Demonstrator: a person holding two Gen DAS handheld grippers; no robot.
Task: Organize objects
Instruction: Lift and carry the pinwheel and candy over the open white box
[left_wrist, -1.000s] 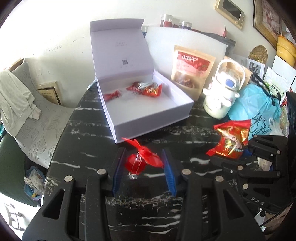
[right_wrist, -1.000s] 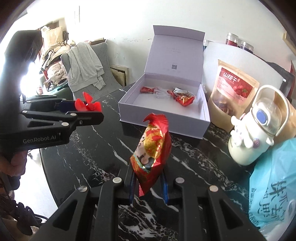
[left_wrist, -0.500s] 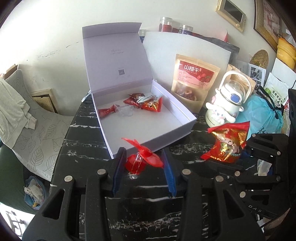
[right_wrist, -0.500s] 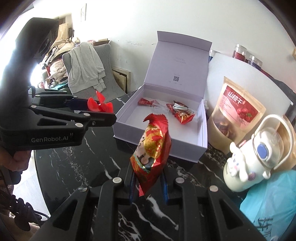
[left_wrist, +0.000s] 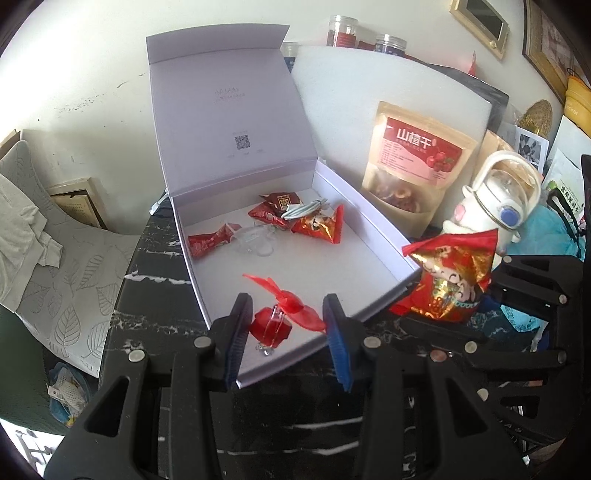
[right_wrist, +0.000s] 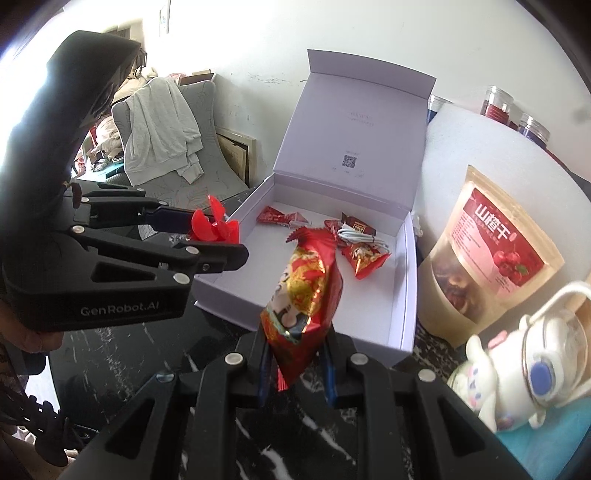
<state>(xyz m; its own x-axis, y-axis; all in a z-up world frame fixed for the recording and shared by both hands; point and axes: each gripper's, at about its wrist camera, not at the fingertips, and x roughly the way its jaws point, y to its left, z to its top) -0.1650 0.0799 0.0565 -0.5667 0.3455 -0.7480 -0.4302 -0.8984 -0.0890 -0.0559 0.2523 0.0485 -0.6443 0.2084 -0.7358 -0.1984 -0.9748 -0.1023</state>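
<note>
Your left gripper (left_wrist: 288, 328) is clamped on a small red bow ornament (left_wrist: 282, 314), its blue-padded fingers (left_wrist: 238, 332) pressing it from both sides. The ornament hangs above the near front corner of the open white box (left_wrist: 369, 221), just over the box rim. From the right wrist view the same gripper (right_wrist: 221, 240) reaches in from the left, with the red ornament (right_wrist: 212, 227) showing between its tips beside the box's left wall (right_wrist: 236, 218).

Your right gripper (right_wrist: 295, 354) is clamped on a red and gold snack packet (right_wrist: 303, 291), held upright, its lower end pinched between the fingers (right_wrist: 264, 363). The packet sits in front of the box's near edge, clear of the table. In the left wrist view that packet (left_wrist: 450, 280) is just beside the box's right front corner.

The box stands on a black marble table (left_wrist: 155, 295) with its lid (left_wrist: 229, 122) raised upright at the back. Inside, toward the rear, lie several small red wrapped sweets (left_wrist: 207, 242), a coiled white cable (left_wrist: 303, 210) and a clear plastic piece (left_wrist: 255, 242); the front half of the box floor is bare.

Right of the box stand a tan pouch of dried fruit (left_wrist: 413, 173) and a white kettle-shaped bottle (left_wrist: 498, 199), with a blue plastic bag (right_wrist: 554, 446) near the bottle. A grey chair (right_wrist: 166, 140) draped with a pale garment stands beyond the table.
</note>
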